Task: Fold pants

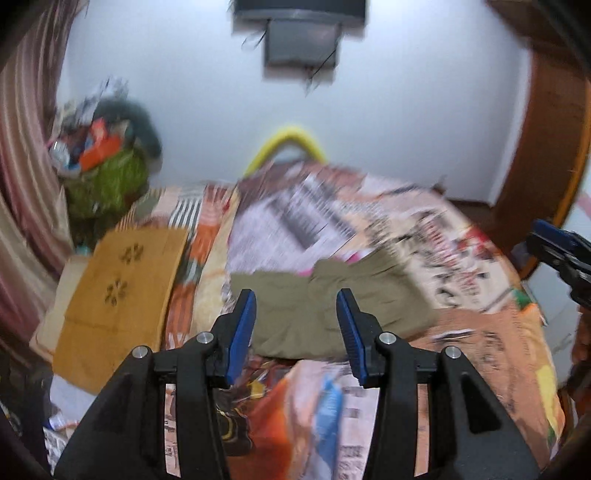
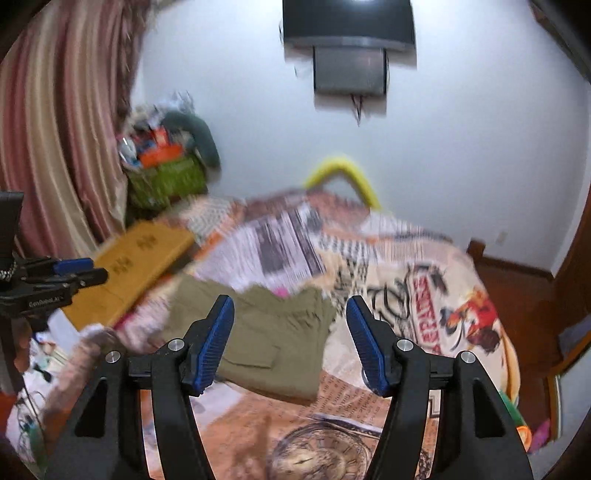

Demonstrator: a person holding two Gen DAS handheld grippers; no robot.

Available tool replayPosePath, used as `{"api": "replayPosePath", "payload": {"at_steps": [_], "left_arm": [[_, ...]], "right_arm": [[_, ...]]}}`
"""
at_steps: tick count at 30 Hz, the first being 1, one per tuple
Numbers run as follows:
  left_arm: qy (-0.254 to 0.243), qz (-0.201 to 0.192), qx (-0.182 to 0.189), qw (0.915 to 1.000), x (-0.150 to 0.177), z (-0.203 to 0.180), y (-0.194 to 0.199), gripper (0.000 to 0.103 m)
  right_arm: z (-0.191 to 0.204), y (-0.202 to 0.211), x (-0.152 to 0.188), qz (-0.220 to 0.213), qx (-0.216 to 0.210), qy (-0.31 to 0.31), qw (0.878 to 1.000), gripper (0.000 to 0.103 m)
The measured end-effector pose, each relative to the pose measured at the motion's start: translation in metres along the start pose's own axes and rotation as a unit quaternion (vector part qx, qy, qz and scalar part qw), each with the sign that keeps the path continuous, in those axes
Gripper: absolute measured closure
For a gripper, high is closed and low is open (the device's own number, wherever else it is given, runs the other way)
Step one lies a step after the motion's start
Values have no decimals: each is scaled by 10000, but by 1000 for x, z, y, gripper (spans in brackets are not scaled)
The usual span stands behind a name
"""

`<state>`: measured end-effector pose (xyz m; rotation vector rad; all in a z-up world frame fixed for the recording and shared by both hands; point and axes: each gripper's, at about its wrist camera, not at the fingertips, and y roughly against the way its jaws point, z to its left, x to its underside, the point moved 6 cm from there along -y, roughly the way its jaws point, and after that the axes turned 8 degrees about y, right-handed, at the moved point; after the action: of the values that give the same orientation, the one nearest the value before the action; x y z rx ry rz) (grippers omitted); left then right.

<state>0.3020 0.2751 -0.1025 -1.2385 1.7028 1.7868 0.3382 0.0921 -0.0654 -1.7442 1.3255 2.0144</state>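
Observation:
Olive-green pants (image 1: 328, 306) lie folded into a compact bundle on the patterned bedspread (image 1: 480, 350); in the right wrist view the pants (image 2: 273, 339) show a pocket flap on top. My left gripper (image 1: 295, 325) hovers above and in front of the bundle, open, with nothing between its blue pads. My right gripper (image 2: 290, 336) is likewise open and lifted clear of the cloth. Each gripper appears at the edge of the other's view: the right gripper (image 1: 561, 254) at the right, the left gripper (image 2: 74, 271) at the left.
A mustard-yellow folded cloth (image 1: 122, 295) lies at the bed's left side. A green basket of clutter (image 2: 166, 181) stands by the striped curtain (image 2: 62, 129). A yellow curved tube (image 1: 284, 146) rises behind the bed; a television (image 2: 349, 22) hangs on the white wall.

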Motion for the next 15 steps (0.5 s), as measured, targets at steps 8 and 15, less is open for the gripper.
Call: {"api": "replayPosePath", "payload": {"at_steps": [8,15], "left_arm": [[-138,-1077,162,9940,10,-26,127,54],[-9,-1928,325,9807,26,-41,219,53]], "right_arm": [[33,121,-13,-1135,4,83,9935,44],[65,189,-11,-1819,-107,110,9832,44]]}}
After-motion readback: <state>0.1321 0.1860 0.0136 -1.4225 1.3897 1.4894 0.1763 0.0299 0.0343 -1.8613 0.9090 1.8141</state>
